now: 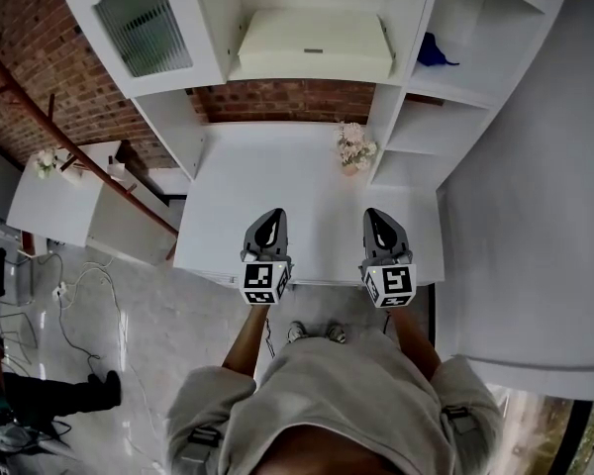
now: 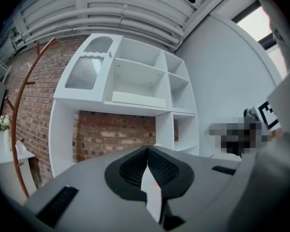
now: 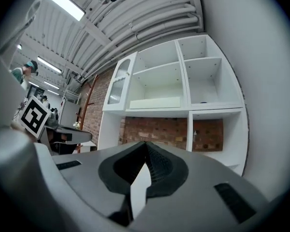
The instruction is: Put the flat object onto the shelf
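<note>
White shelving unit (image 1: 408, 67) against brick: flat cream panel (image 1: 312, 43) lies on its upper shelf — task apparently complete. Left gripper (image 1: 268, 220) and right gripper (image 1: 379, 218) — jaws closed, empty — hover over the counter (image 1: 277, 166).

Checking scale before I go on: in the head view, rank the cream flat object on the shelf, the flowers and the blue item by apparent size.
1. Flat object: by far the largest.
2. Flowers.
3. Blue item: a little smaller than the flowers, though the two look close.
</note>
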Motion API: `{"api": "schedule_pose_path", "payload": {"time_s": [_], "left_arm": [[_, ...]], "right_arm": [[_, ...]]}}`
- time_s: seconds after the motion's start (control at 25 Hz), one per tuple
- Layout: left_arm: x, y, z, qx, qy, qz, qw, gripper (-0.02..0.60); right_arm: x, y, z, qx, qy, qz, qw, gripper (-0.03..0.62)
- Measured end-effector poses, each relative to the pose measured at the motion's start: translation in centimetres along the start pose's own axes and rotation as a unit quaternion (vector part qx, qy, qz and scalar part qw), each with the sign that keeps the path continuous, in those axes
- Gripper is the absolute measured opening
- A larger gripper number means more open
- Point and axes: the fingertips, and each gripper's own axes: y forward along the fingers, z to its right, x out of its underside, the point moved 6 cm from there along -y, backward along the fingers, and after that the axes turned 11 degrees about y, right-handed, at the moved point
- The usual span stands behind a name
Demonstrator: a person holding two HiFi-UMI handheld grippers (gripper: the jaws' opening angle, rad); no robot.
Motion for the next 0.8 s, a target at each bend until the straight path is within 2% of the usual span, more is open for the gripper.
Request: {"api": "schedule_pose_path", "payload": {"time_s": [0.36, 0.56, 0.8], "left_arm": [[2.2, -3.6, 1.4, -0.012, -0.03, -0.005, 0.9995, 0.017], [3.4, -4.8, 1.0, -0.021, -0.02, -0.028, 0.9992, 0.017], [3.6, -5.4, 0.1, -0.035, -0.029, -0.032, 0.9985, 0.017]], "right_arm": [[3.6, -4.7, -0.4, 0.021, 0.029, -0.028, 0.999, 0.029], [4.5, -6.0, 0.0, 0.032, 0.031, -0.042, 0.998, 0.029], [4.6, -6.2, -0.3, 0.027, 0.031, -0.044, 0.998, 0.029]]}}
